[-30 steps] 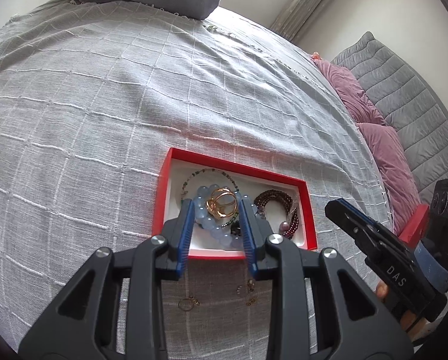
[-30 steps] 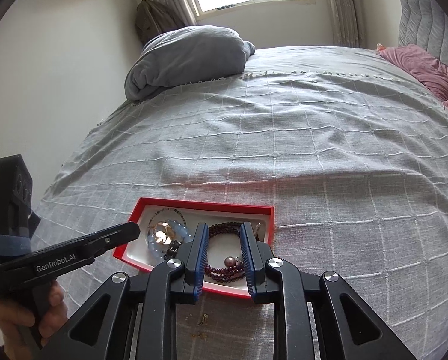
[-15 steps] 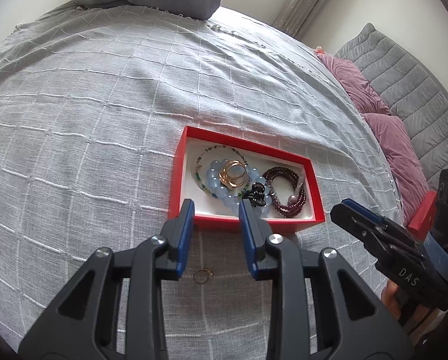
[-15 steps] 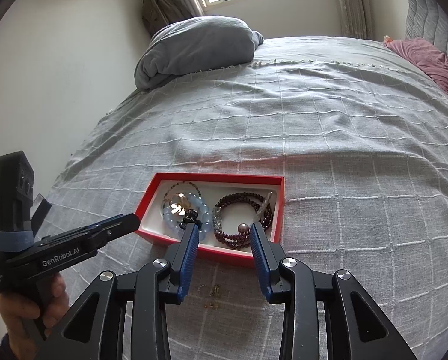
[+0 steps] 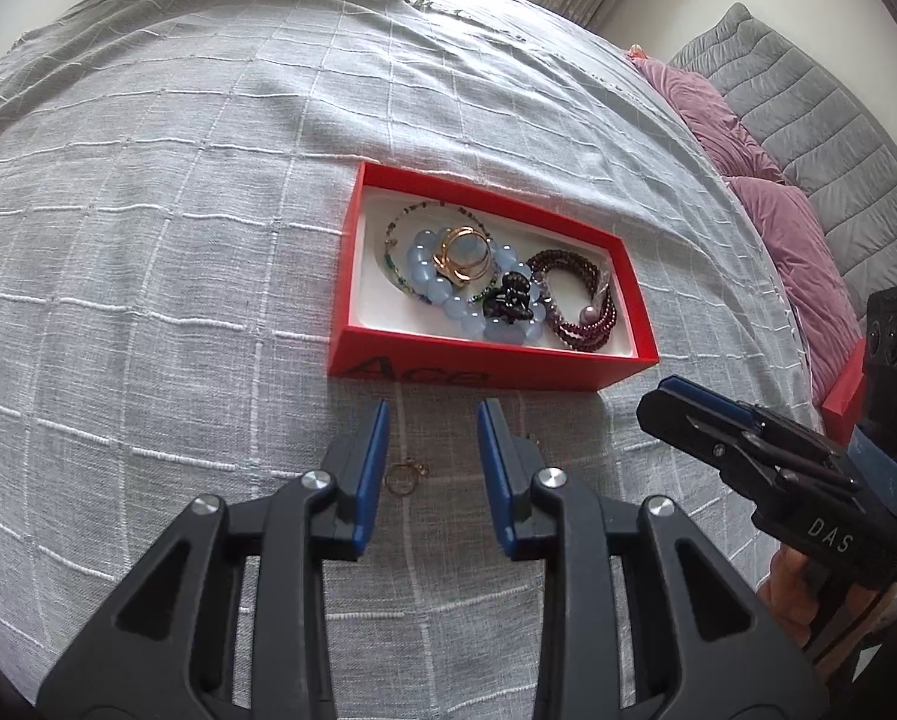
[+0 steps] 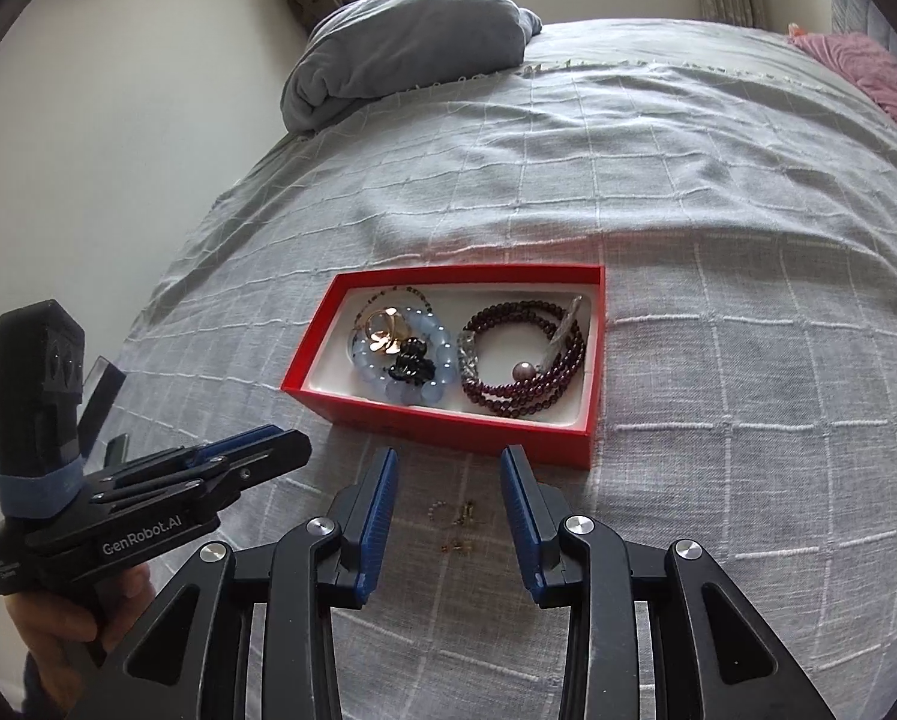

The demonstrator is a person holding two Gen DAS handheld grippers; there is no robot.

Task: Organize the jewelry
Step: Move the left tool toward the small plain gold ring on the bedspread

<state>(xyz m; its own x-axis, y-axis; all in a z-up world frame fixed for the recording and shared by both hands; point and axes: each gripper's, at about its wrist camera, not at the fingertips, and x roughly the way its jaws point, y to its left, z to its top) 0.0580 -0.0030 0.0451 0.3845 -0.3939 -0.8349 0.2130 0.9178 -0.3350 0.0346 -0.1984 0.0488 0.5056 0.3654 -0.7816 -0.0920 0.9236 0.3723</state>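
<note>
Both grippers hang parted and empty above the bed (image 5: pixel 148 210): the left gripper (image 5: pixel 430 420) at lower centre of its own view, the right gripper (image 6: pixel 448 468) at lower centre of its view. Mid-frame, a red box (image 5: pixel 490 369) sits on the grey bedspread, holding a pale blue bead bracelet (image 5: pixel 430 276), a dark garnet-coloured bead bracelet (image 5: pixel 592 324) and a gold ring (image 5: pixel 460 255). Just below the box, a small gold hoop earring (image 5: pixel 401 476) lies on the bedspread between the left gripper's fingers.
</note>
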